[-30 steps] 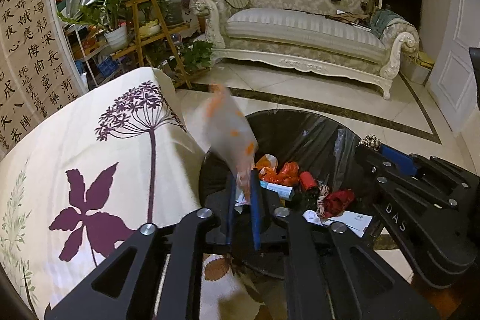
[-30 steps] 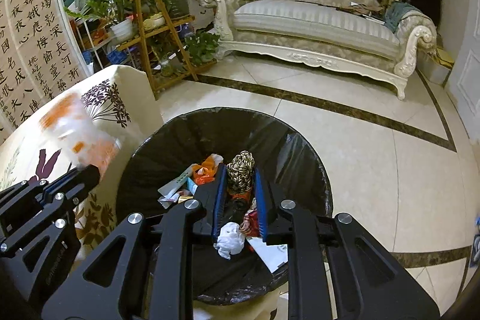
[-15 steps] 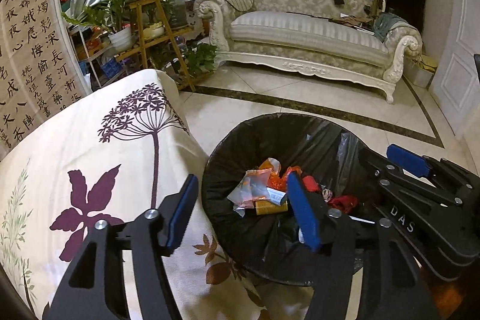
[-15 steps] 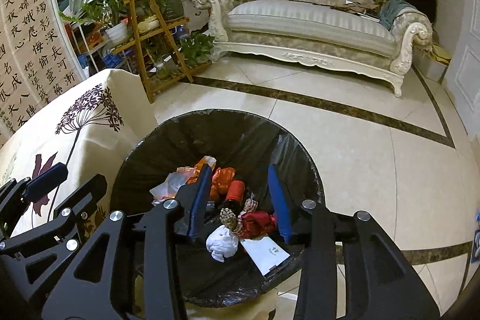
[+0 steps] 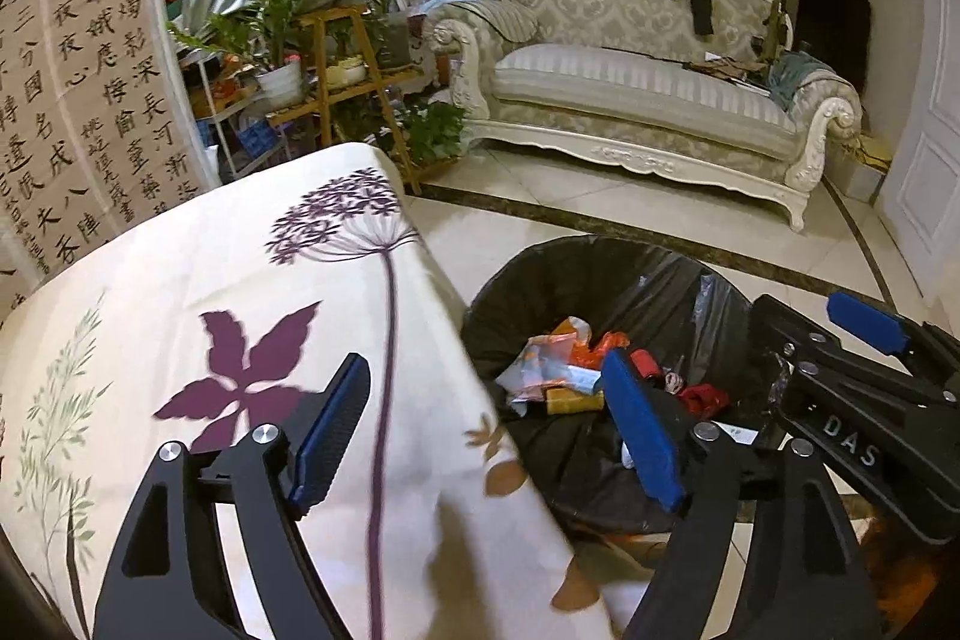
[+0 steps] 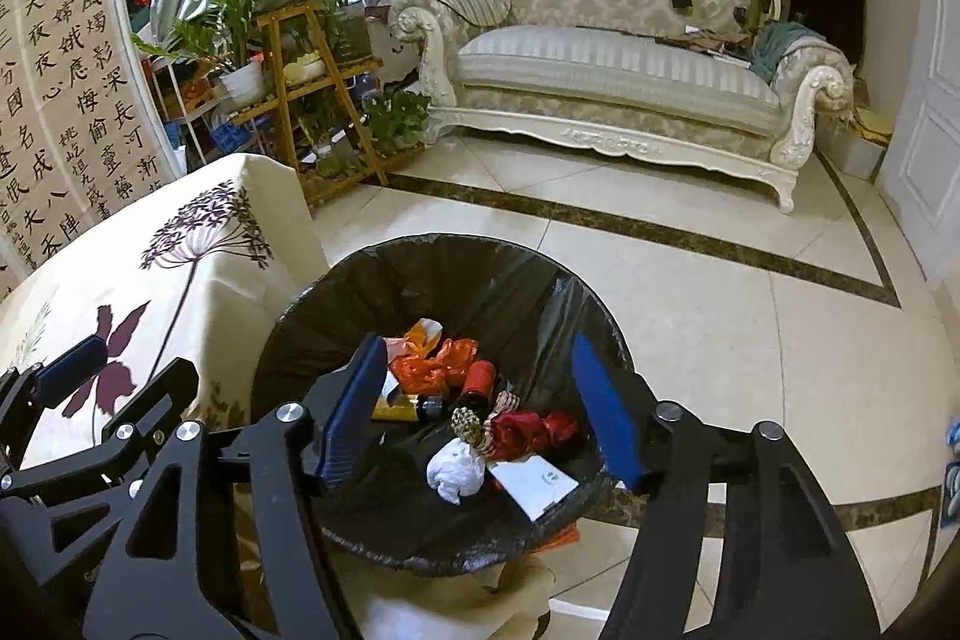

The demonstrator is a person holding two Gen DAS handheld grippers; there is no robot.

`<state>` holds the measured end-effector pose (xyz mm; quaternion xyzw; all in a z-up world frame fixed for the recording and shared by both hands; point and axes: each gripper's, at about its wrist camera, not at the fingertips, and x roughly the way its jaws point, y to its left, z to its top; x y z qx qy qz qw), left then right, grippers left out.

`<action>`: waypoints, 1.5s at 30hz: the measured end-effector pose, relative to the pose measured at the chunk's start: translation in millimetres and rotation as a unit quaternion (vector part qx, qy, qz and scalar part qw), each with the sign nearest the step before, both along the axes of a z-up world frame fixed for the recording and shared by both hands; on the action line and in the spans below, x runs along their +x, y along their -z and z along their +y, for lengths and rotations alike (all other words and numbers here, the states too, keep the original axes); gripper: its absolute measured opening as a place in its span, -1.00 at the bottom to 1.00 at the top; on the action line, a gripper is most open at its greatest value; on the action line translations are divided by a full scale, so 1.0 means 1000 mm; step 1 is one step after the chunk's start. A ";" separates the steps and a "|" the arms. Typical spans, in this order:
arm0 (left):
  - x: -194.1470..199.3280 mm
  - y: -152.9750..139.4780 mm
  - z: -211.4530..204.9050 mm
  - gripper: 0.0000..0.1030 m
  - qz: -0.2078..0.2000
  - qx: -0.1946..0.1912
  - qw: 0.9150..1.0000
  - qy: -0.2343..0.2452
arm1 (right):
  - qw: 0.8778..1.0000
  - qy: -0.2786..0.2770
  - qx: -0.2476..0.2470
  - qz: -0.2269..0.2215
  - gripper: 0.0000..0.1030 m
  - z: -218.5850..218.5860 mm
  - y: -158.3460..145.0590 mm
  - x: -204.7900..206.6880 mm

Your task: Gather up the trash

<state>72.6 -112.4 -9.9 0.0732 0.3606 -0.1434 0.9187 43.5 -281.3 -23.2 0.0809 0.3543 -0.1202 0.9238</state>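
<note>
A round bin with a black liner stands on the floor beside the table. It holds trash: orange wrappers, a clear plastic bag, a red roll, a braided rope knot, red cloth, white crumpled paper and a white card. My right gripper is open and empty above the bin. My left gripper is open and empty over the table's edge, next to the bin; the right gripper's fingers show at its right.
A table with a cream cloth printed with purple flowers is left of the bin. A wooden plant stand, an ornate sofa and a white door stand beyond on the tiled floor.
My left gripper opened and dropped the clear orange-printed bag into the bin. My right gripper opened and dropped the rope knot into the bin. Both jaws spread wider since.
</note>
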 end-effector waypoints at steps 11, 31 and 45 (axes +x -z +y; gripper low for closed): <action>-0.028 -0.014 0.024 0.60 -0.023 0.002 0.999 -0.025 | 1.000 -0.002 -0.010 -0.027 0.32 0.018 -0.024 -0.033; -0.053 -0.034 0.041 0.62 -0.043 -0.027 0.998 -0.034 | 0.998 -0.006 -0.030 -0.056 0.41 0.032 -0.044 -0.062; -0.053 -0.034 0.043 0.62 -0.043 -0.028 0.998 -0.033 | 0.998 -0.006 -0.030 -0.057 0.41 0.033 -0.045 -0.062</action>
